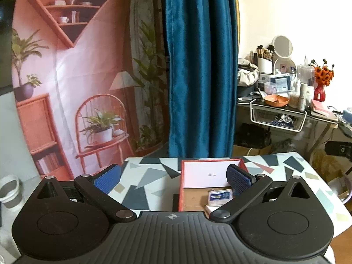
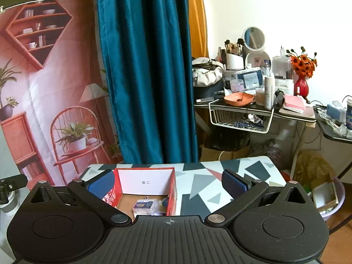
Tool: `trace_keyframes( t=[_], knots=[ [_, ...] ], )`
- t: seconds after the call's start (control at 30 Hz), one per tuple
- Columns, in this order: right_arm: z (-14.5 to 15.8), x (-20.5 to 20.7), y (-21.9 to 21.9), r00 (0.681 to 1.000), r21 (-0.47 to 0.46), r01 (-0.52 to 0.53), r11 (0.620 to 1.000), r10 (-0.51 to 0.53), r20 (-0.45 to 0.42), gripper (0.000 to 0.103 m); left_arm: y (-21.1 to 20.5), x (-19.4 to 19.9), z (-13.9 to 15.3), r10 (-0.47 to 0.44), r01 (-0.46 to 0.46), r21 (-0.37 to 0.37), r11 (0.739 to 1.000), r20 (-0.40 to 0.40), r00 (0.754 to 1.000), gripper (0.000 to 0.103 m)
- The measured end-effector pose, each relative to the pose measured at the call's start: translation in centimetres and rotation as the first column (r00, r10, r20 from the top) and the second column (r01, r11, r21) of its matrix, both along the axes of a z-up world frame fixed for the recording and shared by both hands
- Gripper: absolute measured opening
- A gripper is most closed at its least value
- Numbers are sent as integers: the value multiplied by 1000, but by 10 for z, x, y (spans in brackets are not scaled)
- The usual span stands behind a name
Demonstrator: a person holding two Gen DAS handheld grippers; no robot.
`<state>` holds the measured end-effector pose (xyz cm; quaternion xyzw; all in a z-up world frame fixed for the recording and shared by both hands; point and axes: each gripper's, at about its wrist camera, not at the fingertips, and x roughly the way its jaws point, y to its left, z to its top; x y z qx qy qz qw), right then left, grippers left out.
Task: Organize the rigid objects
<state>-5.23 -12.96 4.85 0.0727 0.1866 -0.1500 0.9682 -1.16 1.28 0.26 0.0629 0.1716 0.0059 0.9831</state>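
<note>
Both claws, left gripper (image 1: 173, 179) and right gripper (image 2: 168, 182), spread wide and empty above red open-topped cardboard box (image 2: 172, 190) holding small plastic cases (image 2: 144, 205); drop looks finished, next needs another loose item

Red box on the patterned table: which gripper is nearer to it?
About equal. The left gripper has the red box ahead toward its right finger; the right gripper has it ahead toward its left finger. Both are open, empty and short of it.

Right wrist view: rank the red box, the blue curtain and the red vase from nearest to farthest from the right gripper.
1. Red box, on the patterned table just ahead, left of centre.
2. Blue curtain, hanging behind the table.
3. Red vase, on the cluttered desk, far right.
</note>
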Motion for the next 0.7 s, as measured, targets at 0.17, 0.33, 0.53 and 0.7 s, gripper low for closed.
trace_keyframes(
  t=[0.17,0.33,0.53,0.7],
  knots=[
    [-1,-1,4,1000,3,-22,1000,22,-3,103,1,-2,4,8,-8,2,1000,7,1000,103],
    [-4,-1,7,1000,-3,-22,1000,22,-14,103,2,-1,4,23,-23,-1,1000,9,1000,103],
    [-3,-4,5,1000,-12,-12,1000,12,-3,103,2,-1,3,37,-37,-5,999,5,999,103],
    [-1,-8,4,1000,-21,-2,1000,2,10,103,1,-4,5,42,-42,-2,999,16,999,103]
  ],
)
